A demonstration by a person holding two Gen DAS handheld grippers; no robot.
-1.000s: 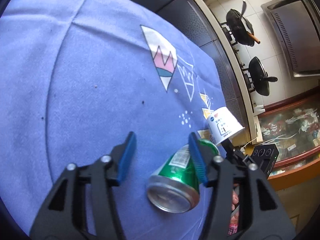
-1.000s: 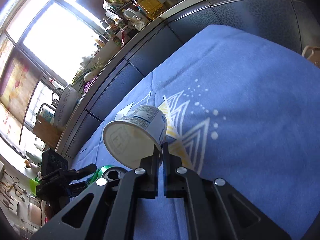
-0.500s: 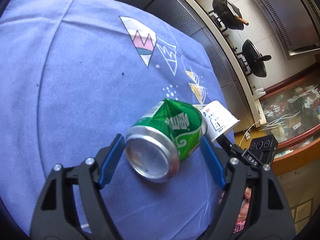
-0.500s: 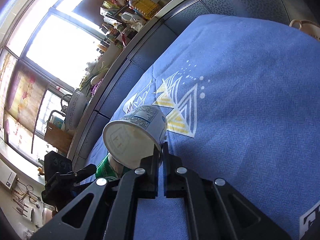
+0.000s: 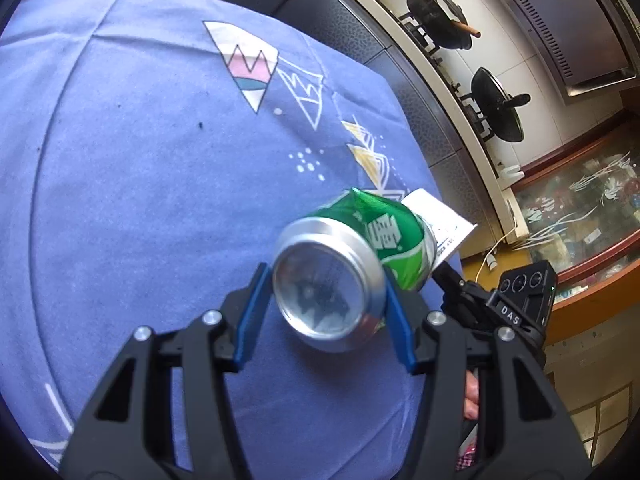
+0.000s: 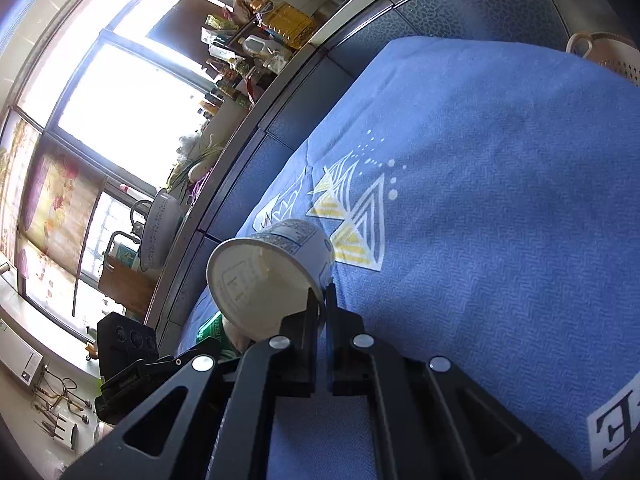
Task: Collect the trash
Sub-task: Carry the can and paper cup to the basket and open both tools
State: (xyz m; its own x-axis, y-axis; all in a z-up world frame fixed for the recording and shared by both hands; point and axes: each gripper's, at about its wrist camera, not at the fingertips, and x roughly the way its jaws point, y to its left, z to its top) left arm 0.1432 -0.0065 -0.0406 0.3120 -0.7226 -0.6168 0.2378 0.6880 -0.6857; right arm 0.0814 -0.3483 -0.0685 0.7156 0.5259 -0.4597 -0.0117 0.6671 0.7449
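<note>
L gripper (image 5: pixel 326 300): jaws closing w/ the green can (image 5: pixel 352 256) between them. We see both blue pads against the can's sides near its base end, so we read it as gripped.
Green can: dented, lying on its side in the grip, silver base toward the cam, top end pointing far-right. We see it above the blue cloth (image 5: pixel 140 168); can't tell if it touches the cloth.
R gripper (image 6: pixel 320 300): fingers clenched tight on the rim of the white cup (image 6: pixel 272 268), pinching the wall w/ one finger inside and one outside.
White cup: tilted, mouth open toward the cam, inside looks empty, printed label round the outside. Held above the cloth, near the yellow triangle print.
Can vs cup: in L view the cup's white edge shows just behind the can's far end, right side. In R view a bit of green shows just below-left of the cup. We can't tell if they touch.
Blue cloth: covers the table, w/ white, pink & yellow triangle prints toward the far side.
Far right, L view: counter w/ two black pans (image 5: pixel 496 104) on a stove, steel hood (image 5: pixel 560 20) above.
Far left, R view: bright window (image 6: pixel 116 120), cluttered counter w/ bottles & packets.
Person: fingers of a hand (image 5: pixel 472 392) seen behind the L gripper's right finger.
</note>
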